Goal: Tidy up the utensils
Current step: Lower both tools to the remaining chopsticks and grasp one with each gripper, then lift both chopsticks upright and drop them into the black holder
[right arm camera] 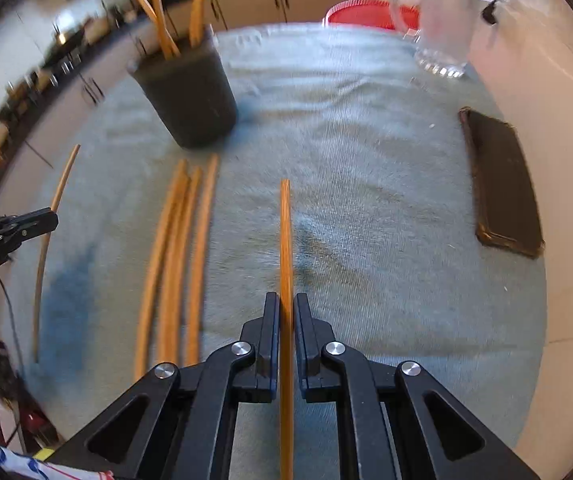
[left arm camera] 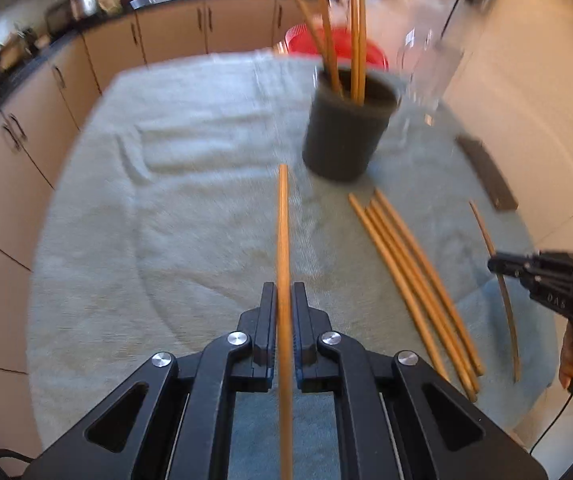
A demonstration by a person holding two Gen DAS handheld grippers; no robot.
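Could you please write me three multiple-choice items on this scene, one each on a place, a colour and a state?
1. Where do the loose chopsticks lie relative to the cup?
A. inside it
B. on the cloth in front of it
C. across its rim

2. What colour is the cup?
A. red
B. white
C. dark grey

3. What state is the left gripper in?
A. open and empty
B. shut on a chopstick
C. shut on nothing

Answers:
1 B, they lie flat on the cloth, on the near side of the cup.
2 C, its wall is dark grey.
3 B, the jaws press on a stick that runs between them.
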